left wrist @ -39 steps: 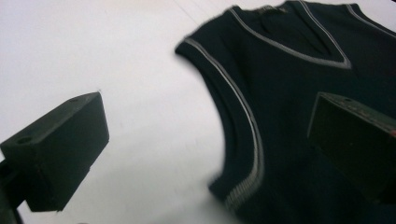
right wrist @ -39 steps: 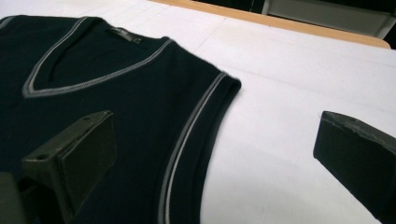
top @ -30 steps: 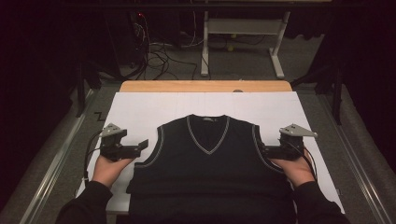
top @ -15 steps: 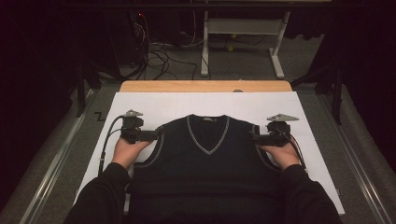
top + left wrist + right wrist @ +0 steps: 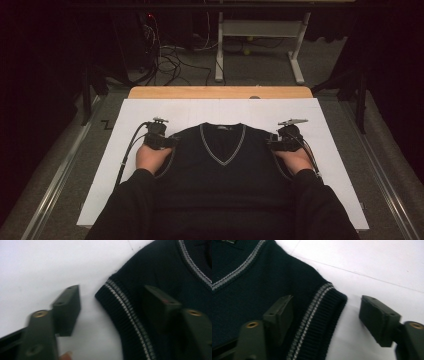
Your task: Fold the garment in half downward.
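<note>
I am working on a dark vest (image 5: 222, 170) that is lying flat, front up, on the white sheet (image 5: 320, 150) covering the worktop (image 5: 220, 92). Its V-neck (image 5: 223, 145) is pointing toward me, and its collar is lying at the far side. The near hem is hidden under my sleeves.

I am holding the left tool (image 5: 165, 141) at the vest's left shoulder. In the left gripper view the jaws are standing wide apart: one jaw is lying over the bare sheet, the other over the dark knit, and the striped armhole edge (image 5: 125, 312) is lying between them. Nothing is being gripped there.

I am holding the right tool (image 5: 278, 141) at the vest's right shoulder. In the right gripper view the jaws are likewise standing wide: one jaw is resting over the knit, the other over the sheet, and the striped shoulder corner (image 5: 322, 305) is lying between them, ungripped.

My left hand (image 5: 152, 157) and right hand (image 5: 295, 159) are lying just beside the armholes, one on each side of the garment. A cable (image 5: 127, 152) is trailing from the left tool toward the near left.
</note>
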